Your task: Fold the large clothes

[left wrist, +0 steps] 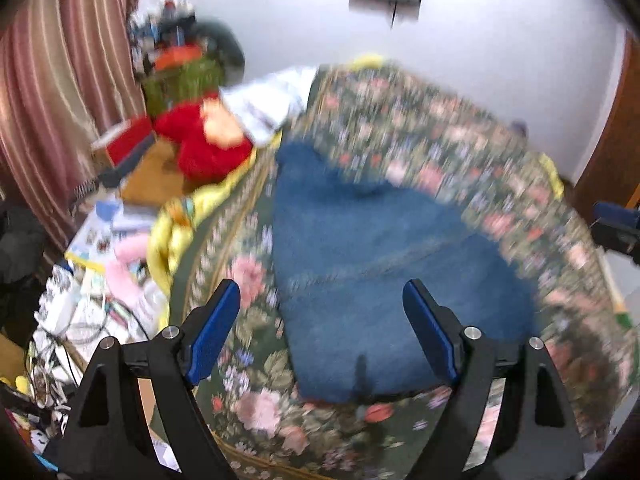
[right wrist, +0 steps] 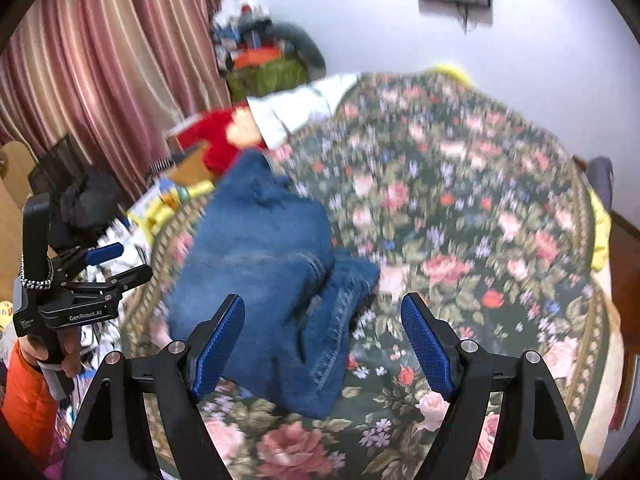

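Both claws, left claw (left wrist: 322,330) and right claw (right wrist: 323,344), are hanging released above the folded jeans (right wrist: 264,276), lying at twelve o'clock on the bed (right wrist: 460,208); a careless regrasp risks undoing the fold.

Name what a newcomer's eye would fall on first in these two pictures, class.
The folded blue jeans stand out, lying on the flowered bedspread between the open left gripper and open right gripper. Next comes the red plush toy beside the bed, near the striped curtain.
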